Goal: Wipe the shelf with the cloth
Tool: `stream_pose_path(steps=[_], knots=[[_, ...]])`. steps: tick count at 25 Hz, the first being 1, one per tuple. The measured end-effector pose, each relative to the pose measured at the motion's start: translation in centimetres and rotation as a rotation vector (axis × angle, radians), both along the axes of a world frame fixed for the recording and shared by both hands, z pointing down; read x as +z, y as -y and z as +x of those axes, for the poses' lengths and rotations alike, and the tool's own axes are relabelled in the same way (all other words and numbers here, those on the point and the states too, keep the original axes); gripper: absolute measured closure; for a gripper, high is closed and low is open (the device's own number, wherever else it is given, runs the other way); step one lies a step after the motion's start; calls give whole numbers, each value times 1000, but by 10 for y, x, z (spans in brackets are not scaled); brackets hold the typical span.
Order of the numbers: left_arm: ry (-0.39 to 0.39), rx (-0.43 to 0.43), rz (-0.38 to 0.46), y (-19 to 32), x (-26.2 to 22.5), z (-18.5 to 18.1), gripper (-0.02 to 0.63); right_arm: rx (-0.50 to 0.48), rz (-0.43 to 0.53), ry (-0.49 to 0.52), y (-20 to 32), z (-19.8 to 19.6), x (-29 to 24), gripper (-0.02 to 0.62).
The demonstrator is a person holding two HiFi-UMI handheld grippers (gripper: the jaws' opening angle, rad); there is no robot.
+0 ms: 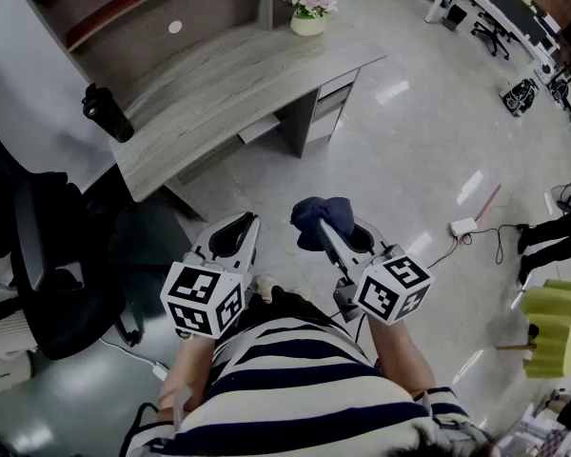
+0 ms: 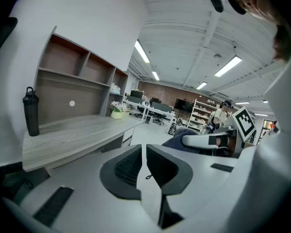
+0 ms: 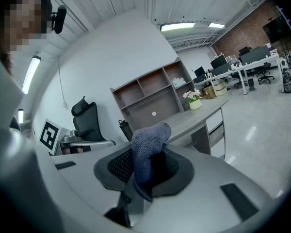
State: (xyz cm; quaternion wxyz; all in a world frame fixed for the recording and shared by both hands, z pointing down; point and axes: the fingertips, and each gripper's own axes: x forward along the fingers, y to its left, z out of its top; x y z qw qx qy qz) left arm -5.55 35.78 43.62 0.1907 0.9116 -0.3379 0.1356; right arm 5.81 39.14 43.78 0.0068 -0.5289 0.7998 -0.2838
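- Head view: the cloth (image 1: 316, 212) is seen bunched in the right gripper (image 1: 329, 228) at lower centre, well apart from the shelf (image 1: 124, 9) at upper left; it is best carried there firmly clamped.
- Left gripper view: the left gripper (image 2: 144, 155) is shown nearly closed, with nothing held.
- Right gripper view: the jaws are shown pinched on the cloth, its tuft standing above them, a detail not given overhead.

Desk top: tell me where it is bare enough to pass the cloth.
Bare: the long stretch of desk top between the black bottle at its left end and the flower pot at the far right corner, from front edge to back panel. Crowded only at those two ends.
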Motion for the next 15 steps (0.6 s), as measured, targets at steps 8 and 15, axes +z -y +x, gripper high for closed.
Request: stream_pose_path(steps=[8, 15], knots=[[7, -11, -4, 4, 3, 10, 565, -4, 1, 5, 4, 12, 3, 499], [19, -18, 4, 11, 5, 24, 565, -18, -4, 12, 9, 25, 9, 499]])
